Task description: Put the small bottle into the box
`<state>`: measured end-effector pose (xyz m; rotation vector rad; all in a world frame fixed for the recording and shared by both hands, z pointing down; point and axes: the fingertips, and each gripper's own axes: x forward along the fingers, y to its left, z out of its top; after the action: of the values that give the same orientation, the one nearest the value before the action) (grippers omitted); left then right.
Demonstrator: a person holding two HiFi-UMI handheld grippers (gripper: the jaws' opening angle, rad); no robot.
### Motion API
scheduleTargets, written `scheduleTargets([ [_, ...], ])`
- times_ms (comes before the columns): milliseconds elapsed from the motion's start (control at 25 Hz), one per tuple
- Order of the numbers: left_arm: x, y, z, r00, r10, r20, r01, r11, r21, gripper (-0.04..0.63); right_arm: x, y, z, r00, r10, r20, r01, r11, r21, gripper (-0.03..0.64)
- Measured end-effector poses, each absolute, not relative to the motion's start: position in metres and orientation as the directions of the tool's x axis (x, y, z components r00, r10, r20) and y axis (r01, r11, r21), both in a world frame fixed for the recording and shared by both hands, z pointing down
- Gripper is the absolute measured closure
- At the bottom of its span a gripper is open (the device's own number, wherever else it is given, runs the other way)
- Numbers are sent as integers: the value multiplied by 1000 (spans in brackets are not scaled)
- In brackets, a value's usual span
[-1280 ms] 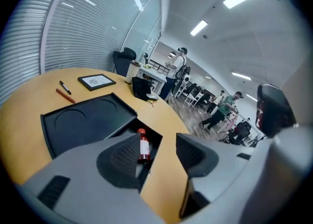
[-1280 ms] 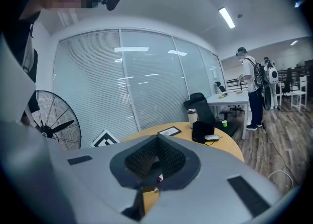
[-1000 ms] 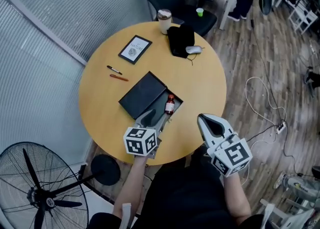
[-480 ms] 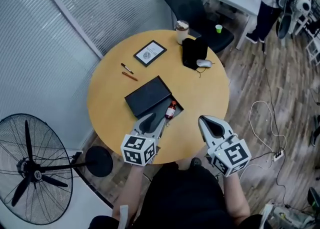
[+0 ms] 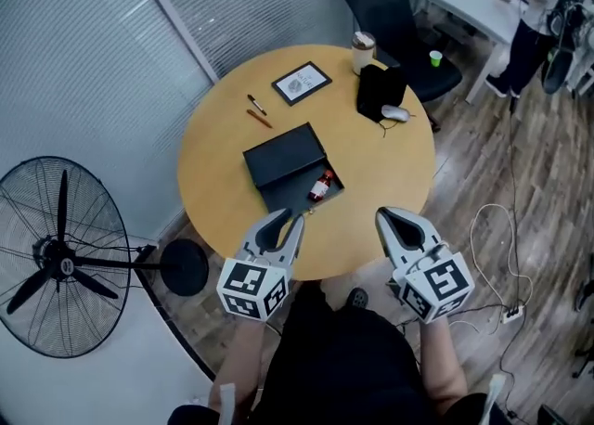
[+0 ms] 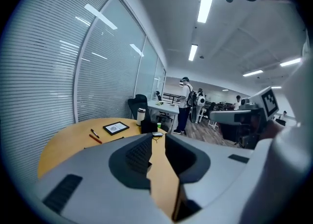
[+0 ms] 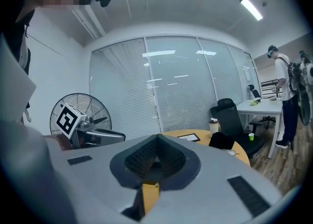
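The small bottle (image 5: 322,186) is in the box (image 5: 311,200), lying on its side in the open end at the box's 4 o'clock, cap toward 1 o'clock. A flat black lid (image 5: 284,155) covers the 10 o'clock part of the box, and the whole thing sits close to the middle of the round wooden bench (image 5: 218,149). Pulling back to the near rim now: the left tool (image 5: 286,221) hovers over the bench edge at 6 o'clock, just short of the box, and its jaws are closing with only a narrow gap and nothing between them, as its own view (image 6: 157,137) shows clearly. The right tool (image 5: 394,219) hangs off the bench at about 5 o'clock, well apart from the box, jaws pressed together and empty (image 7: 157,139). Further out, at 11 o'clock, a black pen (image 5: 252,102) and a red pen (image 5: 259,118) lie side by side, with a framed tablet (image 5: 302,83) just beyond them at 12. Up at 1 o'clock there's a lidded cup (image 5: 362,40), a black pouch (image 5: 380,91) and a mouse (image 5: 395,113) beside it. Off the bench, a standing fan (image 5: 60,261) is at 8 o'clock and a black office chair (image 5: 394,1) at 1 o'clock.
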<state>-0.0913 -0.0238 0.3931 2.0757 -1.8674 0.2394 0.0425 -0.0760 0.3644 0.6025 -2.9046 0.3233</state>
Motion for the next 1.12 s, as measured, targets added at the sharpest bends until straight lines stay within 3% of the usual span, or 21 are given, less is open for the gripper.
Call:
scheduleTargets([
  [640,-53,37,371,11,-954,299,-995,18,94,580,67,-25,360,-951,-254,175,-285,941,-181,607],
  [1120,-54,47,348,7,-971,237,-997,12,79,598,66,-19,351,-949,-267,165,-292,945,-150,607],
])
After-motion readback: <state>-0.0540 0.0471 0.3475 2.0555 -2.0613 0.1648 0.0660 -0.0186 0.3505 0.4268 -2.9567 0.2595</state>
